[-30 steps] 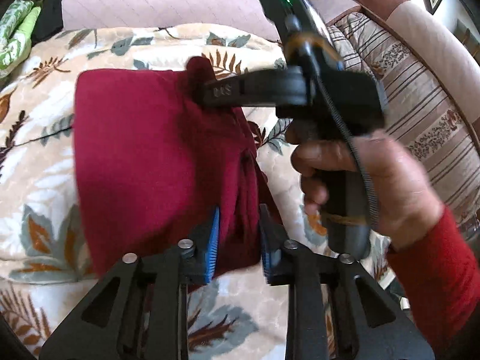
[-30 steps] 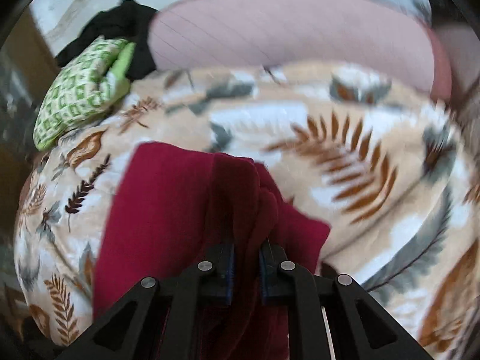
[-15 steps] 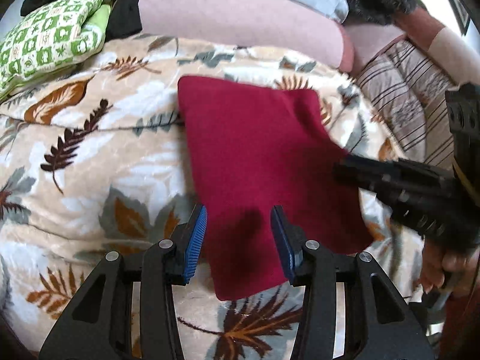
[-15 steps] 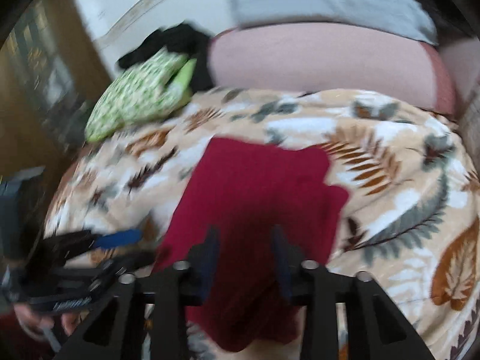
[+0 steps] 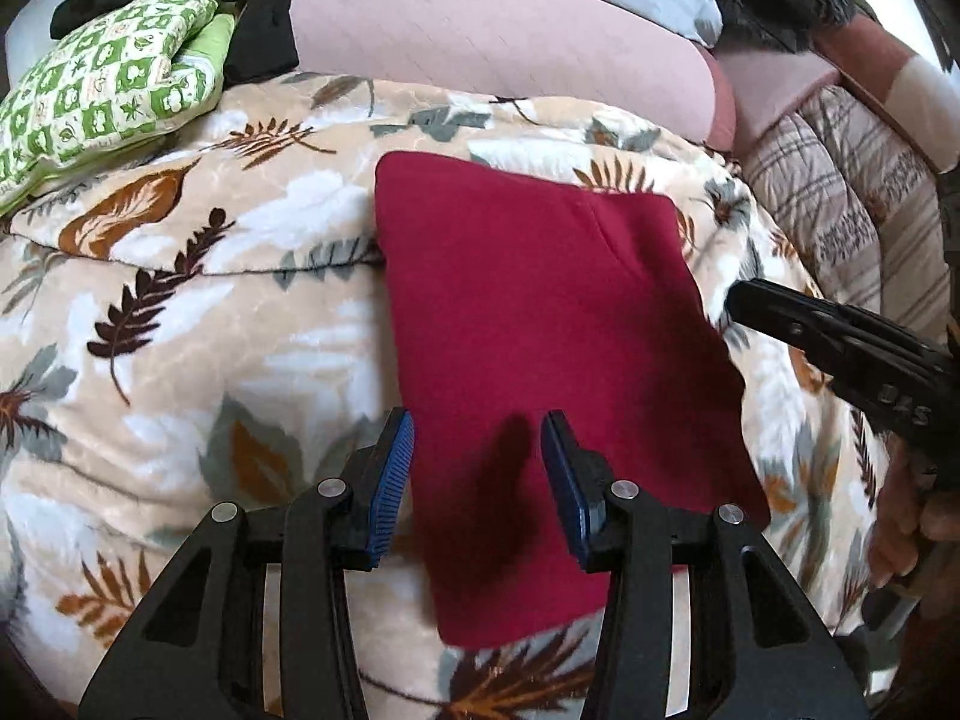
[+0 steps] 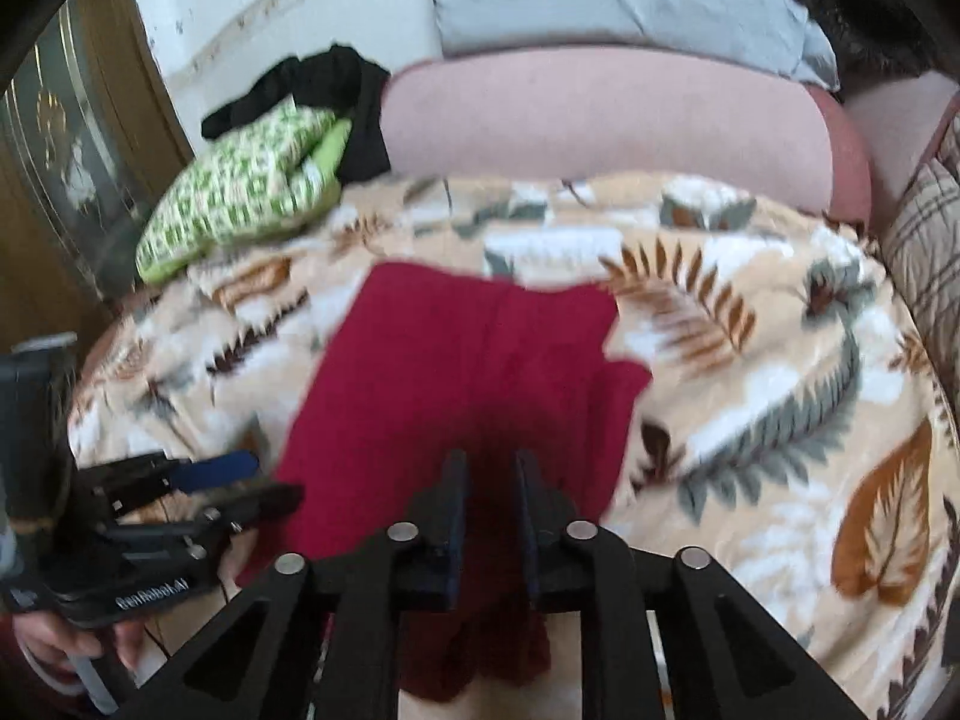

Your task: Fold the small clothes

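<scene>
While two claws hover open, one red garment (image 5: 540, 324), one blanket (image 5: 180, 276)

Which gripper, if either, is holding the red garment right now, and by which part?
Neither. The left gripper and the right gripper are both open above the red garment, which lies folded and released on the leaf-print blanket.

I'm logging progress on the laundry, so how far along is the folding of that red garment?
Done: the red garment lies flat on the leaf-print blanket as a neat folded rectangle. In hand: nothing; the left gripper is open above its near edge, and the right gripper is open too, gripping no cloth. Left: perhaps one more fold or setting it aside. The green patterned piece and black cloth behind may still need folding.
</scene>
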`<action>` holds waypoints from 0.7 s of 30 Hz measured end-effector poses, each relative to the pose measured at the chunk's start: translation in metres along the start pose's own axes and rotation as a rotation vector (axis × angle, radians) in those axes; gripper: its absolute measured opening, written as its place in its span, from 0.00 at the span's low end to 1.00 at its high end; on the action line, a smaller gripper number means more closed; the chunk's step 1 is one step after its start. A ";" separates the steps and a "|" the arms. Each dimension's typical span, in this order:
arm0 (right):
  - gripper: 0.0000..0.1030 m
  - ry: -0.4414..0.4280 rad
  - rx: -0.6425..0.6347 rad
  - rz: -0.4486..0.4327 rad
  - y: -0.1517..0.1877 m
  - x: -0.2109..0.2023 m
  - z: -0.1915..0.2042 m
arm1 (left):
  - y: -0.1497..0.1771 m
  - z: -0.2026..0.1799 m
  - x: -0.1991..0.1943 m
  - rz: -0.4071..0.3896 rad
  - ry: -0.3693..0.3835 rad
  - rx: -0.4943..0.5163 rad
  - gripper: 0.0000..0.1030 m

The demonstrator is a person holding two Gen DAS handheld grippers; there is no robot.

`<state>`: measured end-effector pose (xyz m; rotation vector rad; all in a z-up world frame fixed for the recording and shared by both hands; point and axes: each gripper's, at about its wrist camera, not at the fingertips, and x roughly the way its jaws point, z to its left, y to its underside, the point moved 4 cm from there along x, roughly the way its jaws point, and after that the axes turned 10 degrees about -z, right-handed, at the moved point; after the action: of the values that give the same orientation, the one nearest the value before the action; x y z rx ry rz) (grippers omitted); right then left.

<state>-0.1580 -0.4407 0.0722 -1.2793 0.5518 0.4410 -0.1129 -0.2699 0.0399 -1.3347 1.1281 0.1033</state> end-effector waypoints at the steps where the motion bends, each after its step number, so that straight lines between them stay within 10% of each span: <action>1: 0.18 0.008 0.000 0.000 -0.003 0.007 -0.001 | -0.003 0.000 0.003 -0.002 -0.002 -0.003 0.42; 13: 0.18 0.093 0.075 0.076 0.014 0.079 -0.054 | -0.008 -0.003 0.040 -0.003 -0.029 0.007 0.61; 21: 0.26 0.027 0.136 0.016 0.008 0.033 -0.041 | -0.009 -0.001 0.039 0.003 -0.031 0.000 0.62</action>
<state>-0.1424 -0.4782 0.0385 -1.1527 0.6052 0.3928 -0.0883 -0.2939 0.0192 -1.3276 1.1042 0.1253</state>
